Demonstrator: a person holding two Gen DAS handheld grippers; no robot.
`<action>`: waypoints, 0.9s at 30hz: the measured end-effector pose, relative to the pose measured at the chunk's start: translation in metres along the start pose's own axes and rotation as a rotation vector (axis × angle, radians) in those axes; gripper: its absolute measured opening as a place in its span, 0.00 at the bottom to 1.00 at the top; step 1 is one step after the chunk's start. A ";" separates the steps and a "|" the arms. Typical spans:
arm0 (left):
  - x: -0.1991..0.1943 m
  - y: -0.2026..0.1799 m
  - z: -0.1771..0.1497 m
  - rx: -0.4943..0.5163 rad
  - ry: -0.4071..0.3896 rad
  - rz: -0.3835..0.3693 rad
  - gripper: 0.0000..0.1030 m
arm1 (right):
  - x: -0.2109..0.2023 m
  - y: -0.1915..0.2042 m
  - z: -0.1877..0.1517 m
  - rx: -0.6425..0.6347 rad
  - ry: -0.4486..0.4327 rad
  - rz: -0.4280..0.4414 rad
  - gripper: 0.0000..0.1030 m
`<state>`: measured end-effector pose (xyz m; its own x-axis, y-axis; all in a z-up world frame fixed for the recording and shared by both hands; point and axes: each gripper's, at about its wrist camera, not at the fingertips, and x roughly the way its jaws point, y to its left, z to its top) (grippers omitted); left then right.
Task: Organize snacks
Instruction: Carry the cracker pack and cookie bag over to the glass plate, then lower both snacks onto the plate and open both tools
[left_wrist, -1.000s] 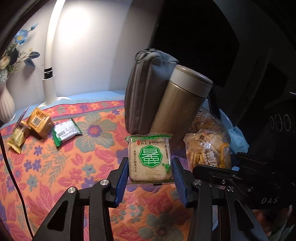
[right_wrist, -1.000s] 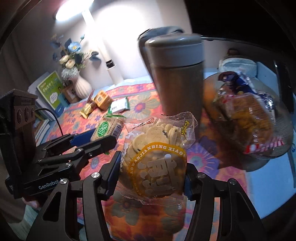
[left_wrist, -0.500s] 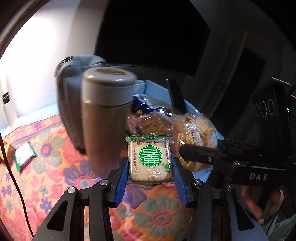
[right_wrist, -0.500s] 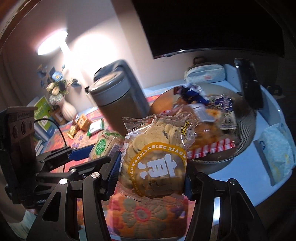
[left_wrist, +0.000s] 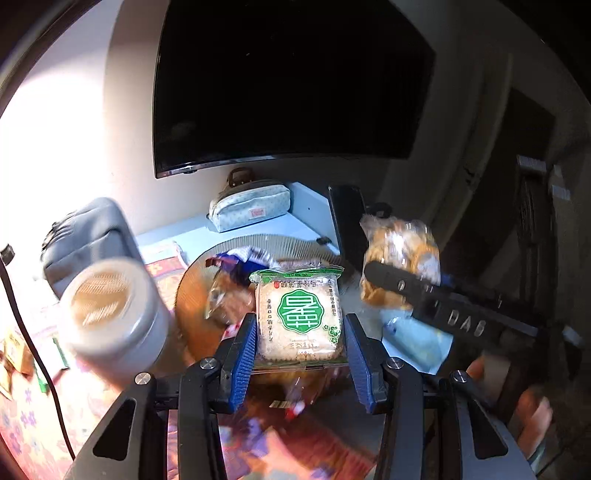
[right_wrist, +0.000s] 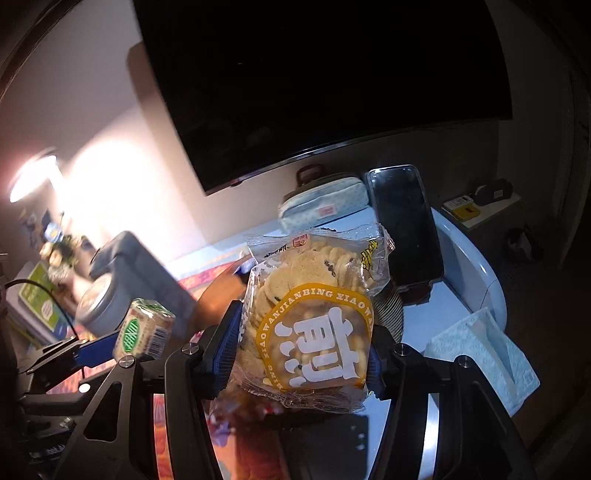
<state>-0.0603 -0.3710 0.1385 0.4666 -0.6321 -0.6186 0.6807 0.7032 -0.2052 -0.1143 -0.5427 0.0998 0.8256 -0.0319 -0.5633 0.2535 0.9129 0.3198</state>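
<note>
My left gripper (left_wrist: 300, 334) is shut on a square rice-cracker packet with a green label (left_wrist: 300, 319), held up over the round snack bowl (left_wrist: 266, 242), where several wrapped snacks (left_wrist: 229, 295) lie. My right gripper (right_wrist: 301, 345) is shut on a clear bag of round biscuits with a yellow label (right_wrist: 310, 325), above the bowl's ribbed rim (right_wrist: 388, 306). In the left wrist view that biscuit bag (left_wrist: 400, 258) hangs to the right, in the other gripper. In the right wrist view the green-label packet (right_wrist: 142, 330) shows at the left, between blue pads.
A beige flask (left_wrist: 107, 314) and a grey pouch (left_wrist: 85, 232) stand left of the bowl on the flowered cloth. Behind are a dotted pencil case (left_wrist: 249, 205), an upright phone (right_wrist: 404, 225) and a dark screen (left_wrist: 291, 85). Tissues (right_wrist: 480, 350) lie at the right.
Both grippers have swung right and risen with their packets, from beside the flask to over the snack bowl. The flask now lies at the left of both views.
</note>
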 end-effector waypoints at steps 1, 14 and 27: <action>0.005 0.000 0.007 -0.023 0.006 -0.009 0.43 | 0.005 -0.004 0.003 0.010 0.006 0.000 0.54; 0.046 0.009 0.035 -0.119 0.034 -0.014 0.74 | 0.040 -0.035 0.011 0.113 0.061 0.002 0.63; 0.007 -0.002 0.025 -0.033 -0.044 -0.027 0.74 | 0.022 -0.023 -0.001 0.116 0.062 0.032 0.64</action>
<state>-0.0443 -0.3849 0.1540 0.4731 -0.6646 -0.5784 0.6748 0.6954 -0.2471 -0.1026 -0.5639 0.0796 0.8023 0.0253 -0.5964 0.2867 0.8600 0.4222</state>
